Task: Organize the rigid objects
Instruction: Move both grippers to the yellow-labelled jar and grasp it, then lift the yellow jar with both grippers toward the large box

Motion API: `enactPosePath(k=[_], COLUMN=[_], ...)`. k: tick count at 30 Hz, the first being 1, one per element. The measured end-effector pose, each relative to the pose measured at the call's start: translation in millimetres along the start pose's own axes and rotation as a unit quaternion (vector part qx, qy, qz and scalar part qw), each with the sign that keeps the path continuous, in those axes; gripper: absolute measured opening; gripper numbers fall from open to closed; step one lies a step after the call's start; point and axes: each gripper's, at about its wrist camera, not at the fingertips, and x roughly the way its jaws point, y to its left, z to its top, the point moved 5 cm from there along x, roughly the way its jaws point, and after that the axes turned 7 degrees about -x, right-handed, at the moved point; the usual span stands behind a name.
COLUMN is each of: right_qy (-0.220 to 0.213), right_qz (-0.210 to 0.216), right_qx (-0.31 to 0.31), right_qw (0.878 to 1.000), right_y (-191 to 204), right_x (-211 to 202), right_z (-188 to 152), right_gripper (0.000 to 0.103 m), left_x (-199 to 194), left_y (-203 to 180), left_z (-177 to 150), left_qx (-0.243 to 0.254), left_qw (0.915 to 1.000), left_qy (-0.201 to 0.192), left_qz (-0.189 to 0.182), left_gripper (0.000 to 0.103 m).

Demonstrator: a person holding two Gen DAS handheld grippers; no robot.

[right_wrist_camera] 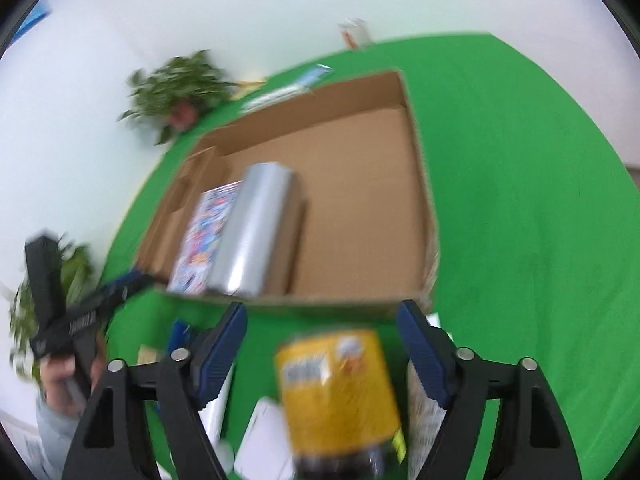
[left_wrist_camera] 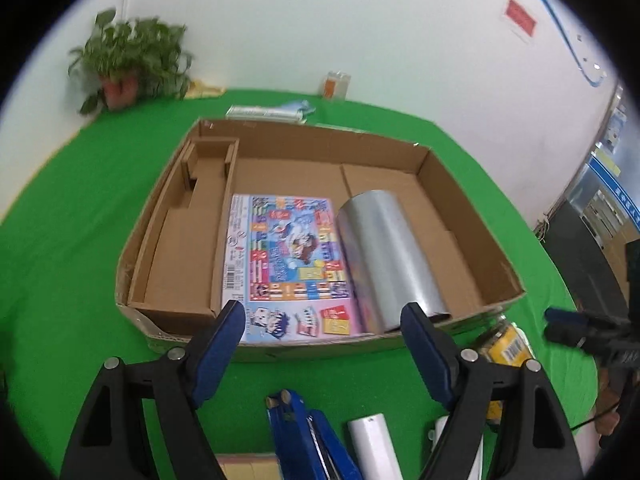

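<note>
A shallow cardboard box (left_wrist_camera: 472, 216) (right_wrist_camera: 416, 184) lies on the green table. Inside it lie a flat colourful cartoon package (left_wrist_camera: 288, 256) (right_wrist_camera: 204, 236) and a silver cylinder (left_wrist_camera: 388, 264) (right_wrist_camera: 252, 232) beside it. My left gripper (left_wrist_camera: 324, 324) is open and empty, just before the box's near wall. My right gripper (right_wrist_camera: 320, 320) is open, with a yellow-labelled jar (right_wrist_camera: 340, 392) lying between and below its fingers; touching cannot be told. The jar also shows in the left wrist view (left_wrist_camera: 504, 344). The right gripper shows there at right (left_wrist_camera: 560, 324).
In front of the box lie a blue tool (left_wrist_camera: 308, 436), a white tube (left_wrist_camera: 372, 444) and a white box (right_wrist_camera: 264, 436). A potted plant (left_wrist_camera: 128, 60) and small packets (left_wrist_camera: 272, 112) stand at the back. The wall runs behind the table.
</note>
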Motion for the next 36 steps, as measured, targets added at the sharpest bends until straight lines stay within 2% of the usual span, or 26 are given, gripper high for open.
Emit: enactPosePath(k=[2, 3, 4, 6, 8, 11, 14, 15, 17, 19, 22, 24, 26, 28, 34, 36], right_qy=[0.035, 0.045, 0.044, 0.039, 0.030, 0.026, 0.020, 0.018, 0.019, 0.020, 0.022, 0.042, 0.059, 0.064, 0.079, 0.088], right_qz=[-0.005, -0.009, -0.041, -0.041, -0.045, -0.073, -0.045, -0.024, 0.029, 0.064, 0.047, 0.033, 0.044, 0.047, 0.020, 0.016], right_qx=[-0.012, -0.014, -0.024, -0.019, -0.010, -0.036, -0.071, -0.080, -0.068, -0.035, 0.011, 0.031, 0.040, 0.030, -0.004, -0.008], right_qw=[0.999, 0.999, 0.998, 0.998, 0.998, 0.996, 0.996, 0.996, 0.997, 0.997, 0.999, 0.998, 0.996, 0.996, 0.997, 0.996], right_y=[7, 8, 7, 7, 7, 22, 58, 65, 76, 70, 43, 27, 18, 18, 32, 33], right_x=[10, 15, 20, 25, 23, 16, 11, 7, 4, 4, 9, 18, 30, 34, 62, 70], right_z=[-23, -31, -38, -46, -52, -66, -75, -78, -80, -80, -78, -80, -82, -80, -83, -84], right_gripper=[0.069, 0.061, 0.056, 0.058, 0.058, 0.055, 0.053, 0.053, 0.053, 0.053, 0.054, 0.054, 0.060, 0.064, 0.081, 0.083], left_x=[-4, -1, 2, 9, 20, 34, 52, 56, 62, 68, 82, 90, 93, 97, 104, 106], left_y=[-20, -27, -34, -48, -61, -75, -90, -95, -102, -105, -103, -105, -108, -110, -108, -106], left_z=[-13, -17, -25, -40, -53, -65, -69, -71, -73, -73, -74, -77, -79, -81, -84, -85], left_qx=[0.007, 0.000, -0.013, -0.032, -0.057, -0.084, -0.098, -0.098, -0.095, -0.090, -0.091, -0.097, -0.100, -0.104, -0.105, -0.104], left_qw=[0.9991, 0.9976, 0.9947, 0.9866, 0.9719, 0.9548, 0.9394, 0.9354, 0.9328, 0.9343, 0.9378, 0.9353, 0.9330, 0.9299, 0.9294, 0.9294], left_qy=[0.023, 0.041, 0.061, 0.103, 0.149, 0.194, 0.232, 0.243, 0.253, 0.260, 0.276, 0.288, 0.294, 0.299, 0.299, 0.296], left_qz=[-0.035, -0.057, -0.081, -0.123, -0.173, -0.210, -0.232, -0.237, -0.239, -0.227, -0.189, -0.182, -0.182, -0.187, -0.190, -0.194], left_gripper=[0.081, 0.081, 0.081, 0.081, 0.081, 0.081, 0.081, 0.081, 0.081, 0.081, 0.080, 0.080, 0.080, 0.081, 0.083, 0.083])
